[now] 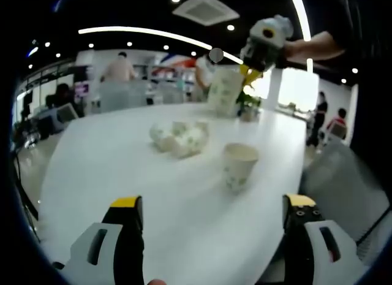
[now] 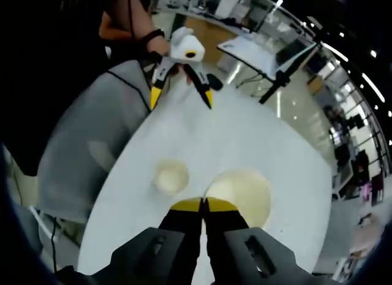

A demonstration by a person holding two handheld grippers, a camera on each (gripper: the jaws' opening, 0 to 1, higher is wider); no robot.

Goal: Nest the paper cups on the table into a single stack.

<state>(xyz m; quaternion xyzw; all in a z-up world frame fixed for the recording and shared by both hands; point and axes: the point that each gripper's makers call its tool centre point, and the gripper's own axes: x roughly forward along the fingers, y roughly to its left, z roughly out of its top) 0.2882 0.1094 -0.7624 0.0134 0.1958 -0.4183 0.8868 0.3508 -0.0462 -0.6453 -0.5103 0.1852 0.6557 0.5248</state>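
Note:
An upright paper cup (image 1: 239,167) with a green pattern stands on the white table (image 1: 122,168), ahead and between my left gripper's (image 1: 212,201) open jaws. Farther back, several cups (image 1: 180,138) lie tumbled together. High at the upper right, my right gripper (image 1: 248,73) holds a cup (image 1: 225,92) in the air by its rim. In the right gripper view, looking straight down, my right gripper (image 2: 203,204) is shut on the rim of that cup (image 2: 242,196). The standing cup (image 2: 170,176) is below and to its left. My left gripper (image 2: 181,98) hangs open at the top.
A grey chair (image 2: 92,144) stands against the table's (image 2: 245,132) edge, and another chair (image 1: 349,187) is on the right. A small potted plant (image 1: 248,107) sits at the table's far end. People stand in the office behind.

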